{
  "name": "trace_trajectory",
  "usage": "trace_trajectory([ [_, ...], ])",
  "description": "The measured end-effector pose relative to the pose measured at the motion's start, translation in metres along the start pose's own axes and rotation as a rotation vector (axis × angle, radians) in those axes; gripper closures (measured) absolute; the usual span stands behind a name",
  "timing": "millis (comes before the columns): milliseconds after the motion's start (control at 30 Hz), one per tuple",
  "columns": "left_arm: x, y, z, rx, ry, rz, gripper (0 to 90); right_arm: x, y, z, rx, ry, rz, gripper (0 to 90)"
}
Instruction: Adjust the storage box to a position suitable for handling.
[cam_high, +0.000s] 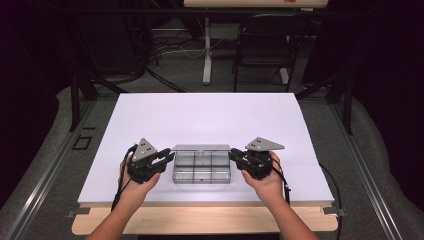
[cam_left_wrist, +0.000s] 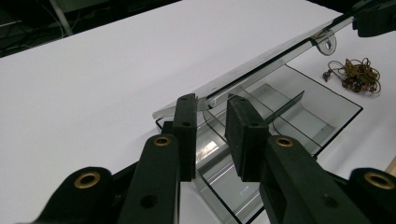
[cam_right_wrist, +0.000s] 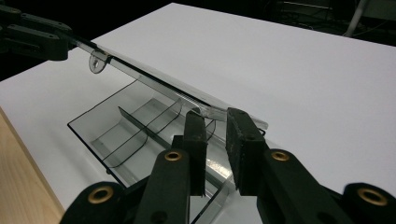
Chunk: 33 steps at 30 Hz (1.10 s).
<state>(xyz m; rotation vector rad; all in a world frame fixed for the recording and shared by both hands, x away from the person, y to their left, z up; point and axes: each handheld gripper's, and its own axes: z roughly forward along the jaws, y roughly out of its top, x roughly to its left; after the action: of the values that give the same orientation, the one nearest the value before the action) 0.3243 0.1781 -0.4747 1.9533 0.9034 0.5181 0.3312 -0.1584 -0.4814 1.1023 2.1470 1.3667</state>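
A clear plastic compartment box (cam_high: 201, 169) sits near the front of the white table (cam_high: 200, 115). Its hinged lid (cam_high: 200, 148) is raised along the back edge. My left gripper (cam_high: 170, 156) is at the box's left end and my right gripper (cam_high: 232, 154) at its right end. In the left gripper view the lid (cam_left_wrist: 271, 58) runs away from the left gripper (cam_left_wrist: 210, 105), its near corner in the visible gap between the jaws. The right gripper view mirrors this: the lid (cam_right_wrist: 149, 79) ends between the right gripper's (cam_right_wrist: 215, 119) parted jaws. The box's compartments (cam_right_wrist: 116, 135) look empty.
A small tangle of brownish beaded cord (cam_left_wrist: 355, 74) lies on the table beside the box's right end. The table's wooden front edge (cam_high: 200, 220) is just behind my hands. Beyond the table stand a dark chair (cam_high: 265, 45) and a white post (cam_high: 206, 50).
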Motion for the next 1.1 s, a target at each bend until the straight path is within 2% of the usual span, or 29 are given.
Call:
trace_trajectory([
  [400, 0.007, 0.008, 0.003, -0.017, 0.006, -0.023, 77.1, -0.004, 0.012, 0.003, -0.003, -0.012, 0.002, 79.0],
  [767, 0.012, 0.015, 0.008, -0.030, 0.010, -0.035, 78.1, -0.010, 0.017, 0.007, -0.017, -0.001, 0.026, 79.2],
  [1100, 0.017, 0.022, 0.009, -0.040, 0.010, -0.050, 78.6, -0.015, 0.022, 0.013, -0.021, -0.017, 0.029, 81.5],
])
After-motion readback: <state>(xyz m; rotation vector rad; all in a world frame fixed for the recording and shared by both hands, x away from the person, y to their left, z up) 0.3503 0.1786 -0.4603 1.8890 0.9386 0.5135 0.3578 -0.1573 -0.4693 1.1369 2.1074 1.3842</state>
